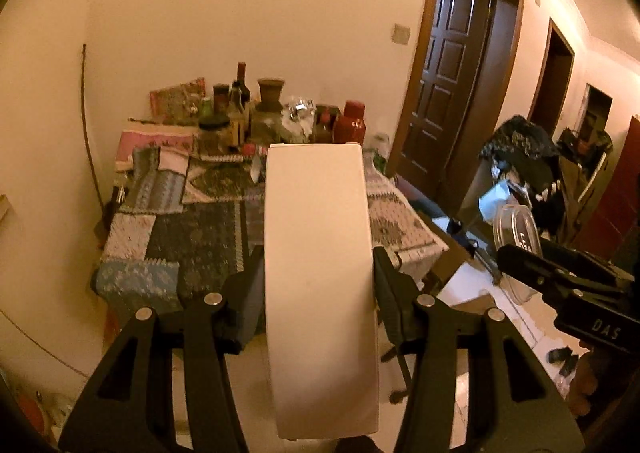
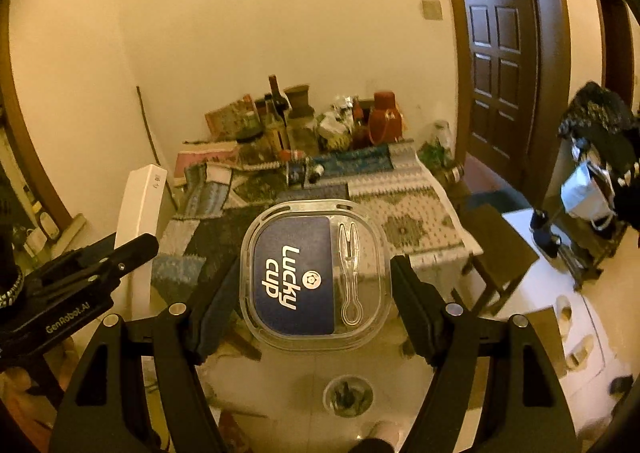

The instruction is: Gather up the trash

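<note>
Your left wrist camera looks forward and downward along its fingers, close behind the long white cardboard box (image 1: 320, 285), with the patchwork-covered table (image 1: 192, 237) near at 11 o'clock. Your right wrist camera faces the same way, close behind the clear plastic lidded container (image 2: 316, 277). Both share that table, the dark brown panelled door (image 1: 448, 101) at 2 o'clock, and each other's gripper.

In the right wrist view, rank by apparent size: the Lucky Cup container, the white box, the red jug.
1. Lucky Cup container, though nearness to the camera inflates it.
2. white box.
3. red jug, far off on the table.
</note>
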Available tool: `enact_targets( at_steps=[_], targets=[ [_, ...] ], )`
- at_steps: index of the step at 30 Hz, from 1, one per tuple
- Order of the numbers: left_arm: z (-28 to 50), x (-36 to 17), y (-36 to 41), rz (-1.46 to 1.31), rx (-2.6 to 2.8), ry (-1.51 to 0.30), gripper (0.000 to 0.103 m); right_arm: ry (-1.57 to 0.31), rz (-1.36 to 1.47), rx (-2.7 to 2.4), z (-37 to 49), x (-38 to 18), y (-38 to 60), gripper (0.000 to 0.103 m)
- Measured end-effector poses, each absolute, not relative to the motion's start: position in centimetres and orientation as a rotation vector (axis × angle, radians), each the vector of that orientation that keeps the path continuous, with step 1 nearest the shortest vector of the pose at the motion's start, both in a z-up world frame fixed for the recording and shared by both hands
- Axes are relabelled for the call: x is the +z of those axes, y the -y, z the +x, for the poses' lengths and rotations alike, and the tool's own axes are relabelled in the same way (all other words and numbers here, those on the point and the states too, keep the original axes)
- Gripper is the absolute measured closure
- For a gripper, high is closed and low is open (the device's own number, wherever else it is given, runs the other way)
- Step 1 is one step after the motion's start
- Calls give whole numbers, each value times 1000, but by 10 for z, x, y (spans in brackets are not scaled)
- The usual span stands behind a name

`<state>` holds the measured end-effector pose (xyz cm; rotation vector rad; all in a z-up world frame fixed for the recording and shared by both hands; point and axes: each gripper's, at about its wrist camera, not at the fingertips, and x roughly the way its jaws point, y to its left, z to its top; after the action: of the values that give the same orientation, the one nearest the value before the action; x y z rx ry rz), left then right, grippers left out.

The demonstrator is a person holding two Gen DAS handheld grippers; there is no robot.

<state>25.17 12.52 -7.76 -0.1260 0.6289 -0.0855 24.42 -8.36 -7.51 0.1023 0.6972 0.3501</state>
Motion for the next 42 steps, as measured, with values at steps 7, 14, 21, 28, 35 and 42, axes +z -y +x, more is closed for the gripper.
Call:
enact_targets(
  at_steps=[7, 14, 21, 28, 35, 42],
  targets=[
    [259, -127, -107, -159, -87, -746, 53, -810, 96, 360, 254, -120, 95, 32],
    [278, -216, -92, -216, -52, -886, 53, -931, 88, 413, 276, -192, 97, 32],
    [285, -315, -94, -273, 15, -1003, 53, -1053, 47, 436, 298, -290, 93, 32],
    [287, -417, -110, -313, 94, -1094, 53, -1171, 25, 443, 312, -394, 87, 32],
    [291, -502, -115, -309, 132, -1154, 53, -1190, -33, 504, 318, -472, 61, 28],
    [295, -563, -112, -304, 125, -1198, 53, -1263, 76, 563, 328, -537, 56, 28]
  ],
)
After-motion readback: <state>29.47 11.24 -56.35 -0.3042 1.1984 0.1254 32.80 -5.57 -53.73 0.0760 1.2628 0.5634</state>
